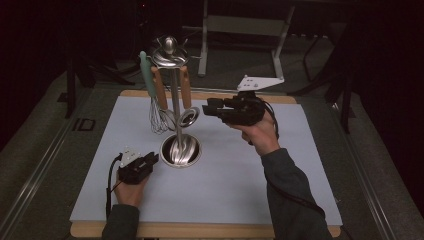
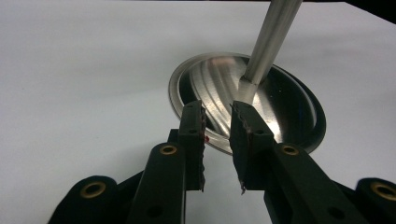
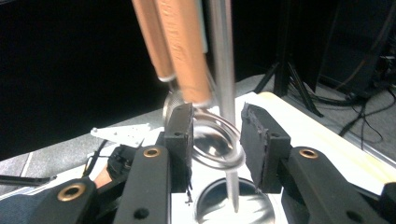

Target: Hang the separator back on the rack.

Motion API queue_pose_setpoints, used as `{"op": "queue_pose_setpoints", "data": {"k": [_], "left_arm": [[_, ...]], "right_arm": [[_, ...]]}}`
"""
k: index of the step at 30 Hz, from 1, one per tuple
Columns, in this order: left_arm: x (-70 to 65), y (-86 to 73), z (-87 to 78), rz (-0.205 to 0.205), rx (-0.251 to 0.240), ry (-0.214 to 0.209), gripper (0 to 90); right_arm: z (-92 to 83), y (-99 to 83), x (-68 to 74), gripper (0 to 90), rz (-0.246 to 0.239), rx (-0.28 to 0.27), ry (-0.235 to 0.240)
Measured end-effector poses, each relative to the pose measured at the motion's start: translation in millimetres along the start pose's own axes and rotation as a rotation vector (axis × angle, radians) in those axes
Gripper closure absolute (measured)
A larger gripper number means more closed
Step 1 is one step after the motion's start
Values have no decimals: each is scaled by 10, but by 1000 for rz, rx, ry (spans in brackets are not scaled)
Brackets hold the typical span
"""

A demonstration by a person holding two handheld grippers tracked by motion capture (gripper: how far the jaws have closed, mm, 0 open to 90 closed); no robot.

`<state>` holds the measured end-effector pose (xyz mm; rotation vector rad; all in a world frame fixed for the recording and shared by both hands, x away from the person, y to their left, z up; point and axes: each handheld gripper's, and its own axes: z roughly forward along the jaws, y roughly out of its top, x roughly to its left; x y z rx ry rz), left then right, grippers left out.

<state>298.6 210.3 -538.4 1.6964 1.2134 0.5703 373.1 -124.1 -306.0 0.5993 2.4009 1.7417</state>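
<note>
On a pale blue-grey mat [image 1: 280, 195] covering a wooden table [image 1: 210, 231] stands a steel utensil rack [image 1: 176, 117]: a round dished base [image 1: 181, 150], an upright pole, and a domed cap from which 3 utensils hang. A wire whisk [image 1: 158, 116] with a wooden handle hangs on the left beside a mint-green handle [image 1: 148, 75]. A second wooden-handled tool [image 1: 186, 95] hangs on the right and ends in a shiny metal coil [image 3: 215, 142].

The left gripper [image 1: 148, 163] rests low on the mat, just beside the left edge of the base. In the left gripper view [image 2: 217, 122] its 2 black jaws stand moderately apart with nothing between them, their tips over the near rim of the base [image 2: 196, 74], the pole rising behind.

The right gripper [image 1: 209, 107] is held up off the mat, level, pointing left at the hanging coil, with a grey 3-cornered plate on top. In the right gripper view [image 3: 215, 130] its jaws sit on either side of the coil and the pole; the left pad is at the coil's edge, the right pad stands apart from it. The coil is framed, not squeezed. The left gripper [image 3: 122, 158] appears lower and farther off.
</note>
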Motion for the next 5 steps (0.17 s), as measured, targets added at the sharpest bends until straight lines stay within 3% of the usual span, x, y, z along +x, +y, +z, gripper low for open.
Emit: {"op": "queue_pose_setpoints", "data": {"k": [5], "left_arm": [[-1,1,5,-2,2,1,749]], "right_arm": [[-79,-92,-81,641,12,26,-37]]}}
